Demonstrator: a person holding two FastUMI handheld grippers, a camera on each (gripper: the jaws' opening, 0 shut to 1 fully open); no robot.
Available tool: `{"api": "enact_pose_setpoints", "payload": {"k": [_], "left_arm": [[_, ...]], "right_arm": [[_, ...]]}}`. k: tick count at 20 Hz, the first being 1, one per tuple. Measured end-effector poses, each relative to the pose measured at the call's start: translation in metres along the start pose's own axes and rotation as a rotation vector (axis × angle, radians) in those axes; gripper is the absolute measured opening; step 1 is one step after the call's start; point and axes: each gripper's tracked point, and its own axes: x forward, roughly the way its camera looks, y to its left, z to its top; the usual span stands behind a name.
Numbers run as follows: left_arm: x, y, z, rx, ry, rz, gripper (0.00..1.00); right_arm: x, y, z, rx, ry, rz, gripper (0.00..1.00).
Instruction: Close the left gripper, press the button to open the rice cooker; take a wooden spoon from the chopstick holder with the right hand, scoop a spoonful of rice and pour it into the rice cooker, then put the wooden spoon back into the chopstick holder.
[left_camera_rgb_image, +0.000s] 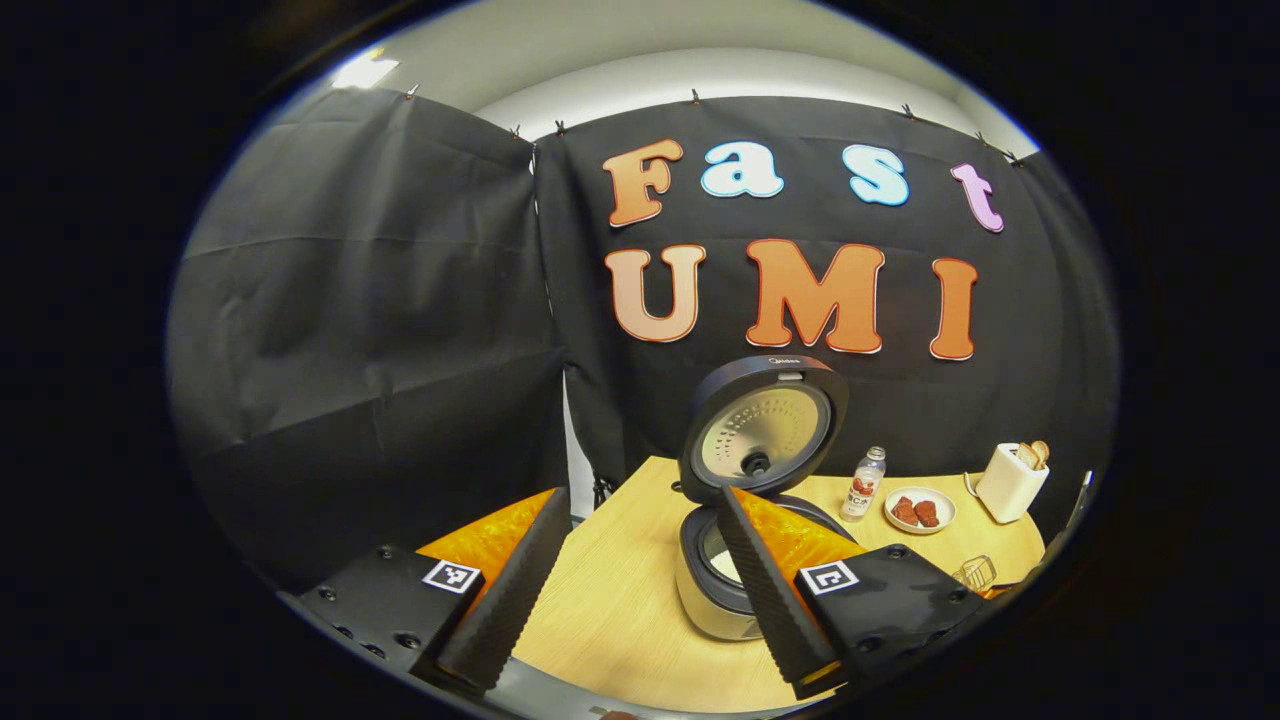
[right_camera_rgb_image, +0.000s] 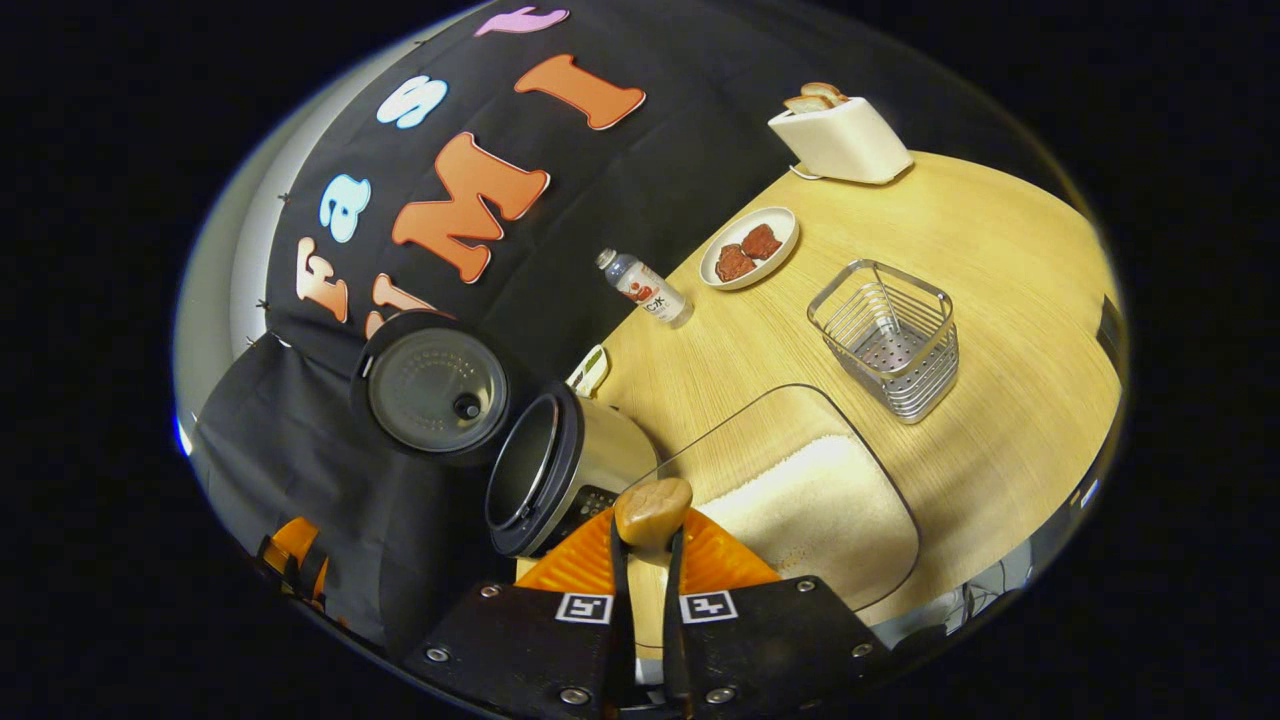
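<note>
Wooden spoon (right_camera_rgb_image: 652, 512) pinched in my right gripper (right_camera_rgb_image: 645, 560), rice cooker (right_camera_rgb_image: 560, 470) at ten o'clock; tilting early could spill rice.

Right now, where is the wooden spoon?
In the right gripper view the spoon is clamped in the right gripper, between the open rice cooker and the clear rice container.

Rice cooker (left_camera_rgb_image: 745, 500) lid: small brand mark, too tiny to read. Bottle (left_camera_rgb_image: 862, 484) label illegible.
</note>
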Motion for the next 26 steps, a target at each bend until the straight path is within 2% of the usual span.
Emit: {"api": "enact_pose_setpoints", "payload": {"k": [5,9,16,21,26], "left_arm": [[-0.002,0.003,0.009,-0.006,-0.021,0.003,1.00],[-0.001,0.005,0.016,-0.021,-0.029,-0.002,1.00],[-0.002,-0.003,0.012,-0.026,-0.022,-0.023,1.00],[-0.003,-0.009,0.007,-0.041,-0.002,-0.056,1.00],[-0.006,-0.016,0.002,-0.047,0.005,-0.078,1.00]], "right_arm": [[-0.017,-0.014,0.028,0.197,-0.015,0.025,0.10],[-0.027,-0.016,0.046,0.237,-0.053,0.037,0.10],[-0.048,0.012,0.066,0.362,-0.052,0.114,0.10],[-0.053,0.042,0.081,0.372,-0.045,0.156,0.10],[-0.047,0.085,0.091,0.377,-0.034,0.230,0.10]]}}
